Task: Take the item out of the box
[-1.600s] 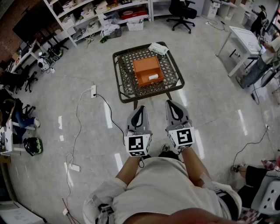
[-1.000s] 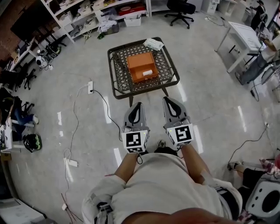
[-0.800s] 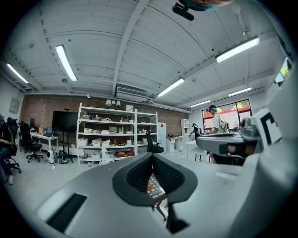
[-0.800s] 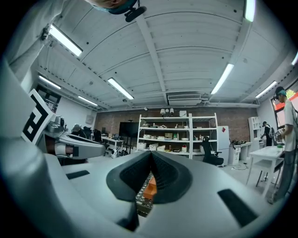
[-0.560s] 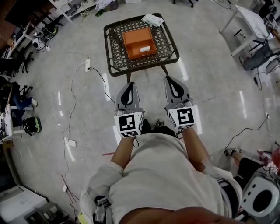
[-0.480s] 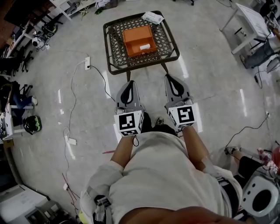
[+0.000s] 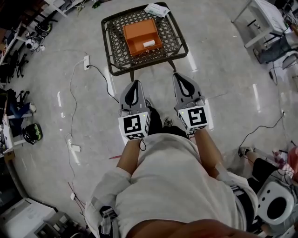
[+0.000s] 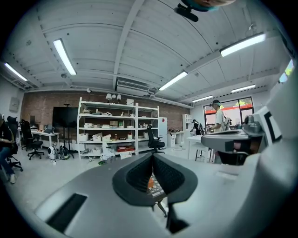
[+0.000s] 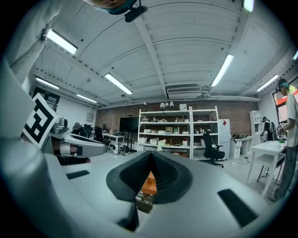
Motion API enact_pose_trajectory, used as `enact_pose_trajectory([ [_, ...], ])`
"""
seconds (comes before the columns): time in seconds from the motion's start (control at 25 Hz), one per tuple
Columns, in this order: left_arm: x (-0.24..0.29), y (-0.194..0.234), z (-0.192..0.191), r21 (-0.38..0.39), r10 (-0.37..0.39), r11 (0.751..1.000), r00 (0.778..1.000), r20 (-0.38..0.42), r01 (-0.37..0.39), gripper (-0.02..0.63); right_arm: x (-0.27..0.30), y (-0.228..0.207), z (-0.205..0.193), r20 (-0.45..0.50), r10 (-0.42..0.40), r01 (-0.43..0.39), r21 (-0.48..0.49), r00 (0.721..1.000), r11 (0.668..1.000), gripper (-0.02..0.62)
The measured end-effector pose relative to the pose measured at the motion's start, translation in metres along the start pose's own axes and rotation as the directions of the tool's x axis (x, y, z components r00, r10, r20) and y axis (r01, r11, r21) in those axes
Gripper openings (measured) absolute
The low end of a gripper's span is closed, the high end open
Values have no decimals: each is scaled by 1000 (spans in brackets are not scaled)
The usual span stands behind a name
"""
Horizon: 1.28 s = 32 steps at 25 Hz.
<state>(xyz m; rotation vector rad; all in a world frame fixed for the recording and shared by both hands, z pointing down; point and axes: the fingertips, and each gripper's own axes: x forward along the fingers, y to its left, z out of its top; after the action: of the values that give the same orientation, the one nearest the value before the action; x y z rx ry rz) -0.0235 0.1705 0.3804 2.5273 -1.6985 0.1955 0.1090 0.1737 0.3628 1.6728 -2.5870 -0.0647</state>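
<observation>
Head view: white item (image 7: 149, 43) lay inside the orange box (image 7: 135, 32), toward its near right corner. Box sat approx. mid of the dark mesh tabletop (image 7: 113, 45), w/ a white packet (image 7: 157, 9) on the tabletop's far right corner, apart from the box. Both tools hung over the floor (image 7: 223, 83) on the tabletop's near side, well apart from the box. Left tool (image 7: 134, 83) & right tool (image 7: 179, 76) were side by side, pointing toward the box and touching nothing. Left gripper view: jaws were closed tip to tip, nothing gripped; box & mesh showed beyond them. Right gripper view: same, jaws together, empty, orange box straight ahead. Power strip (image 7: 86, 60) w/ cable lay on the floor left of the tabletop. Shelves (image 8: 116, 130) stood at the far wall.
</observation>
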Motion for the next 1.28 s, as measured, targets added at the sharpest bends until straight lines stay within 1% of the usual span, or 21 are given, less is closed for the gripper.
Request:
enact_pose_trajectory([
  [0.16,23,16,-3,-9,-5,1000,1000,-17,5,11,27,-5,-7,-35,10,-11,-28,999,1000,3],
  [0.32,50,36,-9,-24,-14,1000,999,-44,13,11,60,-8,-15,-73,15,-17,-26,997,1000,3],
  [0.44,73,58,-10,-35,-21,999,998,-52,19,11,92,-4,-18,-91,42,-45,-31,995,998,3],
  [0.56,97,80,-14,-35,-53,998,996,-72,50,11,126,2,-27,-130,84,-90,-43,988,995,3],
  [0.68,121,109,-23,-25,-83,996,990,-112,81,11,161,2,-41,-198,111,-124,-57,974,991,3],
  [0.8,141,139,-31,-17,-86,996,987,-136,84,11,192,1,-54,-250,118,-140,-72,961,987,3],
  [0.92,154,158,-40,-21,-101,995,983,-156,99,11,216,4,-71,-314,138,-171,-79,939,982,3],
  [1.08,165,172,-58,-41,-114,993,972,-203,108,11,241,3,-91,-393,154,-208,-98,907,973,3],
  [1.2,174,175,-69,-67,-119,992,965,-232,106,11,256,-4,-106,-442,165,-232,-102,882,967,3],
  [1.28,181,175,-76,-79,-114,992,962,-247,98,11,267,-10,-119,-474,183,-264,-109,861,958,3],
])
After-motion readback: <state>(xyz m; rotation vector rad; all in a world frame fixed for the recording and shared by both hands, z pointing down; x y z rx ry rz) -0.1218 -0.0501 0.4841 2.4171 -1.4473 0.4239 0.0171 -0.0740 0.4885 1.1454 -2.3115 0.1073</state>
